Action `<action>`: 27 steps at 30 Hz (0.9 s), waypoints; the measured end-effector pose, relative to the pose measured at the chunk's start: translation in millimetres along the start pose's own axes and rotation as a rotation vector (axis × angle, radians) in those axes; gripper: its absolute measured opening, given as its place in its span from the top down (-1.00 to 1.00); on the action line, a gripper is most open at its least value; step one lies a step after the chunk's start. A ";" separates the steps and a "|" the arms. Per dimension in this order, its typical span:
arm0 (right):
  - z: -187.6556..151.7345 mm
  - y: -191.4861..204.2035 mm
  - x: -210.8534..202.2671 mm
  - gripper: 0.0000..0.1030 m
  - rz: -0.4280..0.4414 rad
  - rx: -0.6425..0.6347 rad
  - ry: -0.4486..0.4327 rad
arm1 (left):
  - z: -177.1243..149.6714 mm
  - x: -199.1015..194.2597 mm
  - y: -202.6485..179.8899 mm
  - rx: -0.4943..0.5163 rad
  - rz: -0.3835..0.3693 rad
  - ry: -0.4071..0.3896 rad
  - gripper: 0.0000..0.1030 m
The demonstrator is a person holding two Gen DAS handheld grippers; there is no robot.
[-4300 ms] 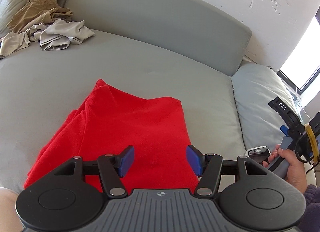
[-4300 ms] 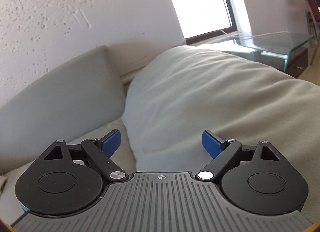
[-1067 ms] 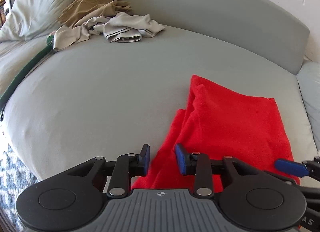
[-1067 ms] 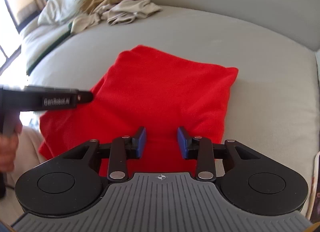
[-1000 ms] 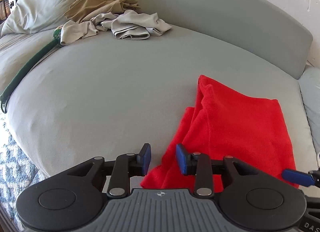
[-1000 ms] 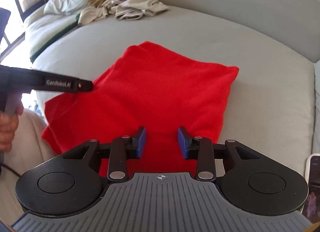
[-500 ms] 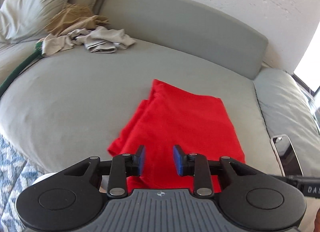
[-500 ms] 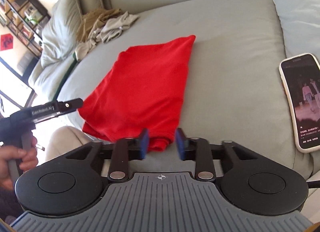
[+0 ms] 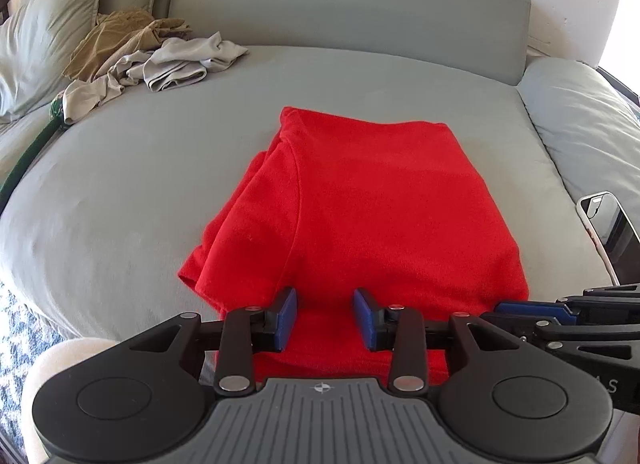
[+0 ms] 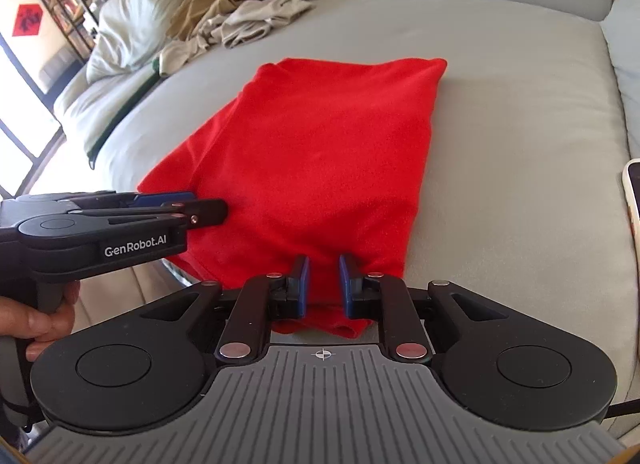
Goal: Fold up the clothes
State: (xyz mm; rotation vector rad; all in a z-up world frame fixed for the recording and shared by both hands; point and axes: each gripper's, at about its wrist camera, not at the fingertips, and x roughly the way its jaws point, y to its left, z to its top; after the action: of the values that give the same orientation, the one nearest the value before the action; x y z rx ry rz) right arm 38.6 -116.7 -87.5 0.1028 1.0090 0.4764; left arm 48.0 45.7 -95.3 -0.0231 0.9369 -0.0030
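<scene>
A red garment (image 9: 360,200) lies folded lengthwise on the grey sofa seat (image 9: 120,184); it also shows in the right wrist view (image 10: 320,144). My left gripper (image 9: 325,318) hovers over its near hem, jaws partly open with red cloth between them, not clamped. My right gripper (image 10: 323,284) sits at the near right corner of the garment, jaws narrowly open around the hem. The left gripper shows from the side in the right wrist view (image 10: 192,210), over the garment's near left edge. The right gripper shows at the right in the left wrist view (image 9: 528,310).
A pile of beige and tan clothes (image 9: 152,52) lies at the far left of the seat, beside a pillow (image 9: 40,48). A phone (image 9: 608,232) lies on the seat at the right, below a cushion (image 9: 580,104). The backrest (image 9: 360,0) rises behind.
Both grippers have come in low over the near hem of the red garment. The left jaws have opened slightly; the right jaws stay narrow at the near right corner.
</scene>
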 end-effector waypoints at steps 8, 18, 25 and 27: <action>-4.9 -5.1 -18.5 0.55 0.029 0.034 0.059 | -12.8 -11.4 21.3 -0.072 -0.018 0.137 0.27; -17.9 -33.8 -61.3 -0.62 0.115 0.200 0.069 | -16.6 -48.3 99.4 -0.431 -0.155 0.001 -0.42; -13.4 -67.8 -59.6 -0.63 0.235 0.493 0.025 | -6.5 -6.7 108.8 -0.593 -0.329 0.106 -0.49; -15.1 -68.1 -59.0 -0.63 0.227 0.503 0.027 | -13.9 4.0 110.5 -0.654 -0.359 0.107 -0.49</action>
State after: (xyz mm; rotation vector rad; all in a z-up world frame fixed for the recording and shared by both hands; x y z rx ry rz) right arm 23.0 -204.8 -69.4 0.6681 1.1321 0.4210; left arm 38.4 155.9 -109.1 -0.8018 0.9964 -0.0303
